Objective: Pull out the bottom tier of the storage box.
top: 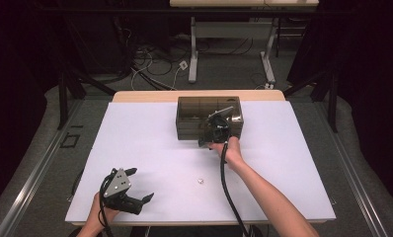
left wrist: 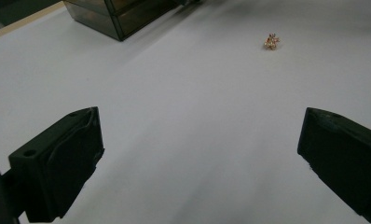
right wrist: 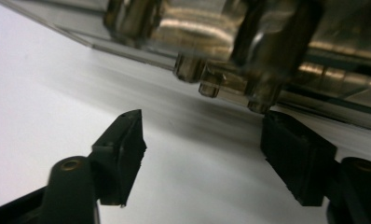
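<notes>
The small gold trinket (left wrist: pixel 271 42) is too tiny to identify. The smoky box (right wrist: pixel 249 42) is blurred and cut off in the right gripper view, while the right tongs (top: pixel 215 132) hide its front in the high view.

A camera high above looks down and forward over my counter (top: pixel 135 143). My left camera skims low across it toward the smoky box (left wrist: pixel 123 14), which my right camera faces from very close (right wrist: pixel 249 42).

Dark curtains (top: pixel 17 74), grey floor (top: pixel 224 74), cables (top: pixel 150 74), seemingly another desk (top: pixel 231 29) behind.

A lab: black curtains (top: pixel 17 74), floor cables (top: pixel 150 69) and a white-topped table (top: pixel 135 148) under fixed cameras.
</notes>
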`<state>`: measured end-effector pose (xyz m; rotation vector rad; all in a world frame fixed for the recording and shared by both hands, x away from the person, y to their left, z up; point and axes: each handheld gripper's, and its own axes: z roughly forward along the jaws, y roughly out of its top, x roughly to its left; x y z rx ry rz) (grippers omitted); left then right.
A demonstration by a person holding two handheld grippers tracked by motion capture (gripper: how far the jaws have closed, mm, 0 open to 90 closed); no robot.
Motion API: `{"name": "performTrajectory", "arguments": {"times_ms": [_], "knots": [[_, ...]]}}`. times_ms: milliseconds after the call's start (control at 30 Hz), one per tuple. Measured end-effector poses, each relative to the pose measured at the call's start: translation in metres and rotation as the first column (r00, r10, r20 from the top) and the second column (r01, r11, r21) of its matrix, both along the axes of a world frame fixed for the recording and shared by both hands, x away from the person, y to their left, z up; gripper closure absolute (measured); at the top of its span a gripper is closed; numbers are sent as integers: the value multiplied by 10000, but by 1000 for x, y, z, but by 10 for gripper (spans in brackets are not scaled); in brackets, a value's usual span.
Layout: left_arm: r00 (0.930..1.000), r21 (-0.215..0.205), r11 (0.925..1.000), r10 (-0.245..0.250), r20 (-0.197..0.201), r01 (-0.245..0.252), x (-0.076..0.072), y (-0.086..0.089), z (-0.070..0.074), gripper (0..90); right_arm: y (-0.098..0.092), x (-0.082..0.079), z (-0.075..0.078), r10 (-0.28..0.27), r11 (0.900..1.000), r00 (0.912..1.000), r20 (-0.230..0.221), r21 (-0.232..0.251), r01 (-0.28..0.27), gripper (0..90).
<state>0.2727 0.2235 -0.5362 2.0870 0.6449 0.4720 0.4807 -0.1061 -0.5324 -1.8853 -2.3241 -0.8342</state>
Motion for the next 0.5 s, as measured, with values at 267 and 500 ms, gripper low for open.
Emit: {"name": "performTrajectory", "arguments": {"times_ms": [267, 500], "knots": [[10000, 23, 10000, -14, -3, 14, 0, 1, 0, 2, 1, 3, 2, -674, 9972, 9976, -154, -330, 669, 416], [10000, 29, 10000, -1, -3, 1, 0, 1, 0, 2, 5, 3, 1, -1111, 9916, 9938, 21, -667, 1110, 469]]}}
